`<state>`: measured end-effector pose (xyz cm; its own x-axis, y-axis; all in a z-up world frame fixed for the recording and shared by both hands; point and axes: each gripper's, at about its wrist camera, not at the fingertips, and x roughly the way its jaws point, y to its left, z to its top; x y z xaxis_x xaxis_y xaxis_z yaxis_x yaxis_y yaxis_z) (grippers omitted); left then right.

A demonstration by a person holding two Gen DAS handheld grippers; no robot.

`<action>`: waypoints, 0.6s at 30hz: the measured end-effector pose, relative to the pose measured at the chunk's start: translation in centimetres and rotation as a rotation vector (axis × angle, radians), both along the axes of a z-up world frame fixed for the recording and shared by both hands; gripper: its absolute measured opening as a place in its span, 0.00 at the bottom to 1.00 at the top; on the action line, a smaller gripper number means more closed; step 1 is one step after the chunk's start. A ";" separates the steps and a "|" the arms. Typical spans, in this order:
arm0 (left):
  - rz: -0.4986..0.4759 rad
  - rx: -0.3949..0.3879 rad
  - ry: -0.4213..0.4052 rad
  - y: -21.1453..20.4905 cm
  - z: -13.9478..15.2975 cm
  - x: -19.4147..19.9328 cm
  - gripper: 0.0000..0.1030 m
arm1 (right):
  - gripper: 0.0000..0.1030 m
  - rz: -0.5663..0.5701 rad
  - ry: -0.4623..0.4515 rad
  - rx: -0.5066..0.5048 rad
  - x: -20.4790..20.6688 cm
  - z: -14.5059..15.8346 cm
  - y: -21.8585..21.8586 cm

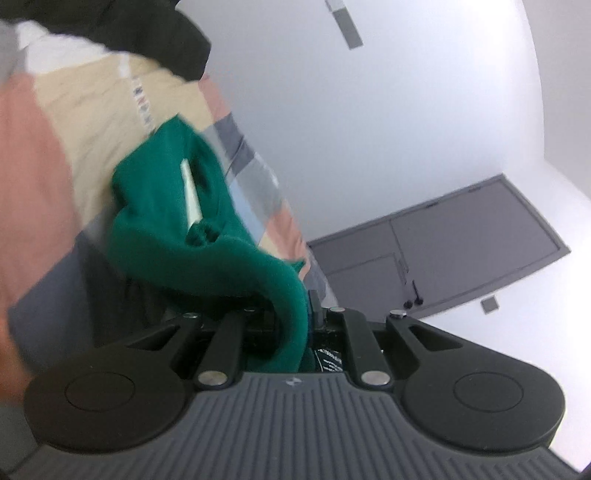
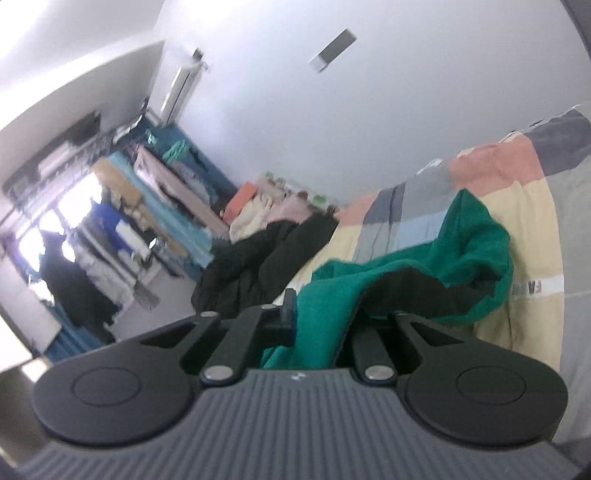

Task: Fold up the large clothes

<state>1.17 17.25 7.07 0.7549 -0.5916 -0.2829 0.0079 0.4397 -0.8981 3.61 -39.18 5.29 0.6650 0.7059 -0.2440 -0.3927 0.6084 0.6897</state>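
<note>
A green knitted garment [image 1: 166, 229] hangs lifted over a patchwork bed cover [image 1: 74, 147], with a white label [image 1: 192, 195] showing at its neck. My left gripper [image 1: 295, 315] is shut on a fold of it, and the cloth drapes down between the fingers. In the right wrist view the same green garment [image 2: 472, 243] stretches from the bed cover [image 2: 517, 192] to my right gripper [image 2: 321, 314], which is shut on another part of it. The cloth hides the right-hand finger there; its dark inner side shows underneath.
A black coat [image 2: 251, 266] lies heaped on the far end of the bed, its edge also at the top of the left wrist view [image 1: 147, 33]. Beyond it stand a crowded clothes rack [image 2: 147, 192] and a bright window. A grey door [image 1: 461, 243] is in the white wall.
</note>
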 end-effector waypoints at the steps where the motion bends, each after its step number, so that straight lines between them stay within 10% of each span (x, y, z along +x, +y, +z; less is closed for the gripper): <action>1: 0.013 0.000 -0.010 0.3 0.3 1.1 0.14 | 0.10 -0.018 0.009 0.021 0.7 0.1 0.1; 10: 0.133 0.201 -0.108 -1.3 2.1 17.4 0.15 | 0.10 -0.250 0.121 0.060 15.2 -1.0 1.4; 18: 0.116 0.302 -0.128 -2.4 -4.9 29.0 0.18 | 0.10 -0.424 0.169 0.057 24.5 -9.6 2.2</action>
<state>30.19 14.82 2.16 0.8530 -0.4038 -0.3306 0.0464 0.6897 -0.7226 28.09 -37.01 -4.29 0.8520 0.3959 -0.3425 0.0034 0.6500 0.7600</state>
